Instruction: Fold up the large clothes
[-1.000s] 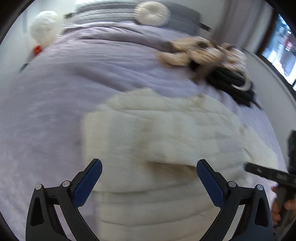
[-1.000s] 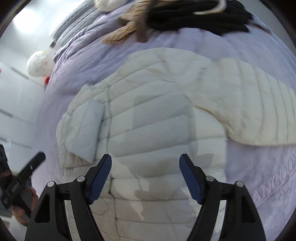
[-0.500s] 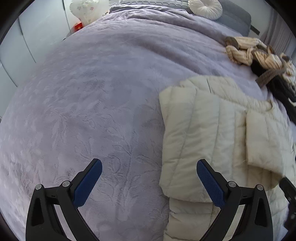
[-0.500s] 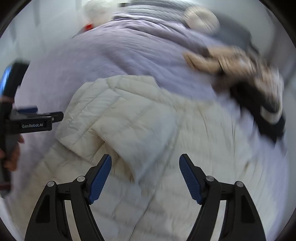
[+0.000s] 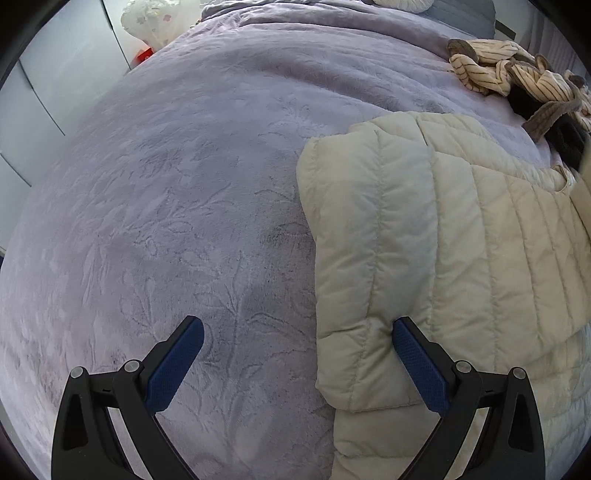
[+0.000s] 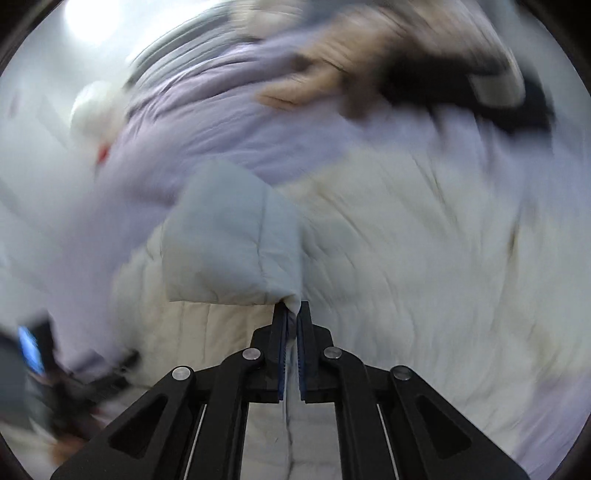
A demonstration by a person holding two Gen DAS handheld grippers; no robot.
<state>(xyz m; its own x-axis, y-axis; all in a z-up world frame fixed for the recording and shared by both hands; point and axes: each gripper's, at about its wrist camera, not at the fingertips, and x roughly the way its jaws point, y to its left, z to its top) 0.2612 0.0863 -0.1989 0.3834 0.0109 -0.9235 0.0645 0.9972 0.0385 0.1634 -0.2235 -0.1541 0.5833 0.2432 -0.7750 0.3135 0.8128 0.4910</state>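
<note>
On the lavender bedspread point(image 5: 192, 206), embossed with a leaf pattern, a cream quilted puffer jacket point(image 5: 461, 258) is spread out flat, filling the right side of the left wrist view. One part of it is folded over the body, its rounded edge lying toward the bare spread. Beyond the jacket, toward the head of the bed, a striped beige-and-brown garment point(image 5: 506, 77) is heaped against a black garment point(image 5: 569, 144); the two are touching, and the pile lies near the jacket's far edge. A white plush toy point(image 5: 155, 18) is seen at the far left corner of the bed, beside a pale wall panel point(image 5: 55, 85).

The left gripper point(image 5: 295, 354) is held with its jaws spread wide and nothing between the blue pads point(image 5: 173, 365); one finger hangs over the bare bedspread, the other over the jacket's folded edge. Whether that finger touches the fabric cannot be told.

The right gripper point(image 6: 291, 314) has just been closing, and its jaws are now pressed together on a thin corner of the jacket point(image 6: 236, 240), which is pinched between the pads and lifted into a pale flap above the rest of the garment. The right wrist view is heavily blurred; the clothes pile is only made out as dark and tan smears at the top, and the other gripper as a dark shape at lower left.
</note>
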